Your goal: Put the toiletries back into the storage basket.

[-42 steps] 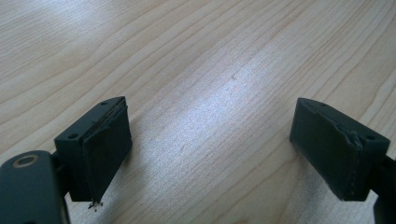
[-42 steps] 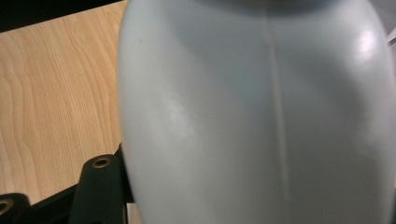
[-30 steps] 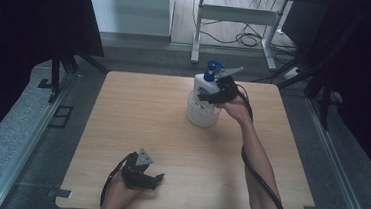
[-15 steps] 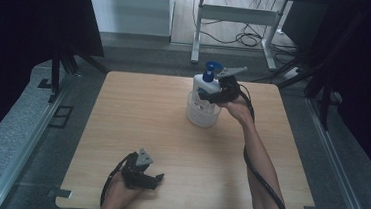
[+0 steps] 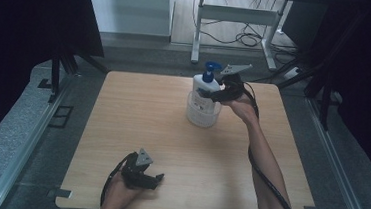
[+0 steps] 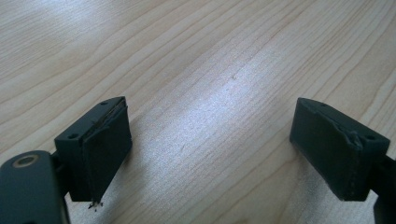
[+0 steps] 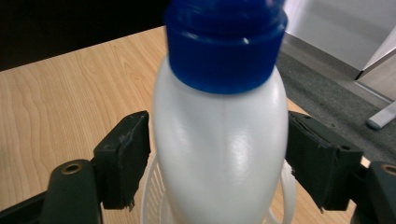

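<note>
Right gripper (image 7: pixel 217 154) has just been opening: I see its black jaws flanking the white plastic pump bottle with the blue cap (image 7: pixel 219 140), pads barely clear. It stands upright in a round white container (image 5: pixel 202 117) on my wooden table (image 5: pixel 137 116)'s far side. Left gripper (image 5: pixel 156 178) rests open near me.

The table (image 5: pixel 137 116) was a plain light wood top, mostly bare. A clear round tub (image 5: pixel 202 117) sat on it toward the far side, and the left gripper (image 5: pixel 156 181) rested near the front edge.
</note>
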Tool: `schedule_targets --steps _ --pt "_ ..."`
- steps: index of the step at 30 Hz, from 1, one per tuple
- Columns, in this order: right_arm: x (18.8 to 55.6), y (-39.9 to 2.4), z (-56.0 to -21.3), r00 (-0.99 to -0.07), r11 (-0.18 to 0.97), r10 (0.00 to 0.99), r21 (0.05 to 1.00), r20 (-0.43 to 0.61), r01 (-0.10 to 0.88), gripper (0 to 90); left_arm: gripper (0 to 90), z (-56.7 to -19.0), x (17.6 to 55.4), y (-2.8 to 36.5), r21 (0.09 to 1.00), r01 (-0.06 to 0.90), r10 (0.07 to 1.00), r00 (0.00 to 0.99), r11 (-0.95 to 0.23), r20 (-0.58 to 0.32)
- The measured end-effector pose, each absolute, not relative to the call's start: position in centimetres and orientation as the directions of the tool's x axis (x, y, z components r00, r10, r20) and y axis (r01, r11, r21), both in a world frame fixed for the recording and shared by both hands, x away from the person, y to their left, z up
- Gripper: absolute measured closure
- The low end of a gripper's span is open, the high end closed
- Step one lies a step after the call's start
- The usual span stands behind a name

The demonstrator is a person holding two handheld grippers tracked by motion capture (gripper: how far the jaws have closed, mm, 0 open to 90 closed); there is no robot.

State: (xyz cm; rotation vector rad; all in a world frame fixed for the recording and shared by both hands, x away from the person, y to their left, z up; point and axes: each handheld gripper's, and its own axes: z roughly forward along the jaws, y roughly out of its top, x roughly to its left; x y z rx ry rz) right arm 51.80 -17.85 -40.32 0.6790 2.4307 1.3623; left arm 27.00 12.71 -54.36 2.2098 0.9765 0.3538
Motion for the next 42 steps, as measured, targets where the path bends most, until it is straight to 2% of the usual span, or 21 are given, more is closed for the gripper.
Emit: schedule_targets --steps 21,42 --pt "50.5 -19.0 -39.2 -0.849 0.445 0.528 0.864 -0.041 0.235 14.1 12.0 -54.3 27.0 12.7 0.683 0.546 0.732 0.681 -0.485 -0.024" --pt "48.7 -19.8 -39.3 -0.841 0.474 0.537 0.849 -0.069 0.233 12.7 12.0 -54.3 27.0 12.7 0.683 0.546 0.732 0.681 -0.485 -0.025"
